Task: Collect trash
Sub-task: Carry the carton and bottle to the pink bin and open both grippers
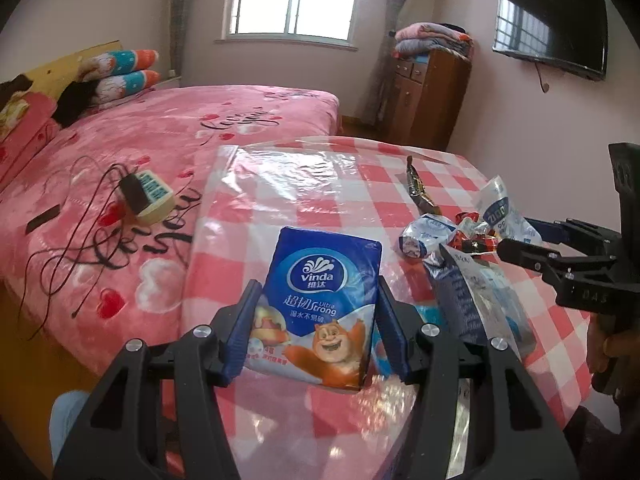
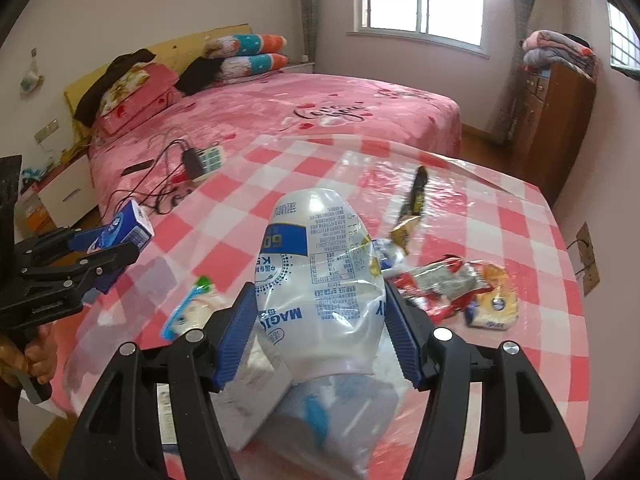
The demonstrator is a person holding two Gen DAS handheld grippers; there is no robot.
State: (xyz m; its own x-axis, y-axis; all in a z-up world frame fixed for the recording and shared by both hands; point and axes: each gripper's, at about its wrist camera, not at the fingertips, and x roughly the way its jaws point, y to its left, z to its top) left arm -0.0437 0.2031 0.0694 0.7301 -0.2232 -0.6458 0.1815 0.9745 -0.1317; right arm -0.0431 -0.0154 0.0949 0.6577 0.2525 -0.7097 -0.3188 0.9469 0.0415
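Observation:
My left gripper [image 1: 318, 286] is shut on a blue Vinda tissue pack [image 1: 328, 256], held upright above the checked table [image 1: 320, 184]. The right wrist view shows that gripper [image 2: 116, 244] at the left edge with the pack [image 2: 128, 224] in it. My right gripper [image 2: 320, 289] is shut on a crumpled white and blue plastic bag [image 2: 316, 248], lifted off the table. In the left wrist view it [image 1: 520, 240] stands at the right with the bag [image 1: 498, 210]. Loose on the table lie a dark snack wrapper [image 2: 416, 196], red wrappers [image 2: 436, 284], a yellow packet [image 2: 494, 300] and a small blue-green wrapper [image 2: 188, 308].
A pink bed [image 1: 160, 132] runs along the table's far and left side, with a power strip and tangled cables [image 1: 148, 196] on it. A wooden cabinet [image 1: 428, 96] topped with folded blankets stands by the far wall. A TV [image 1: 552, 28] hangs on the right wall.

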